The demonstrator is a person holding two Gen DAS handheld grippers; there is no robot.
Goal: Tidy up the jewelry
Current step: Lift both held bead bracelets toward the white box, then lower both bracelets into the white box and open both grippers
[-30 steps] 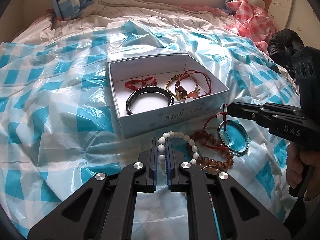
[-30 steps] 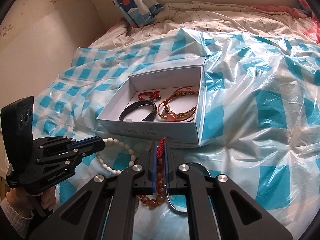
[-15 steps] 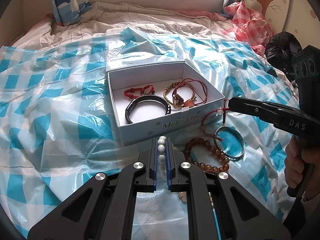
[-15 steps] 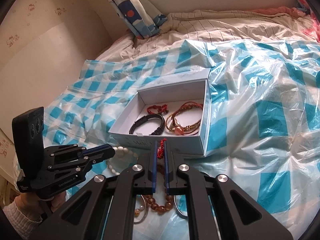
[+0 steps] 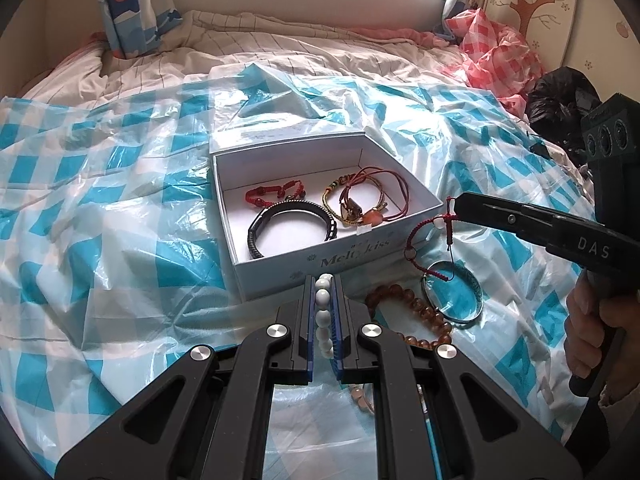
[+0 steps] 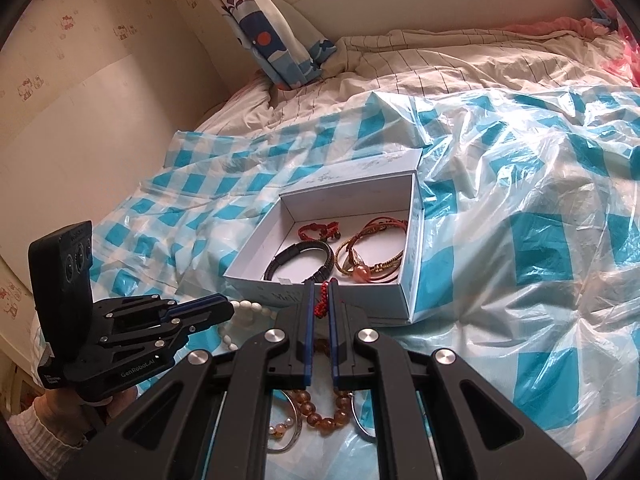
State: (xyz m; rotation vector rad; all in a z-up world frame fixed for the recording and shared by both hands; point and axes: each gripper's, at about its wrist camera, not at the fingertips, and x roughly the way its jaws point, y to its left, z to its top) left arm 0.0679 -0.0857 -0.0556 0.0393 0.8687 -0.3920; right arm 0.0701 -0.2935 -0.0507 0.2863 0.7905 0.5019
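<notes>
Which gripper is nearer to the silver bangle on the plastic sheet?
Right. The right gripper hangs just above the silver bangle, holding a red cord bracelet whose lower end touches it. The left gripper is off to its side, shut on white beads.

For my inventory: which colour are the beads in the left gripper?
White beads, clearest in the left wrist view.

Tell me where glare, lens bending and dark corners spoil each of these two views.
Left wrist view: daylight glints on the crinkled checked plastic sheet, fisheye bends the bed's far edge, corners go black; the white box stays sharp. Right wrist view: strongest glare on the sheet right of the box, wall curves, same black corners.
</notes>
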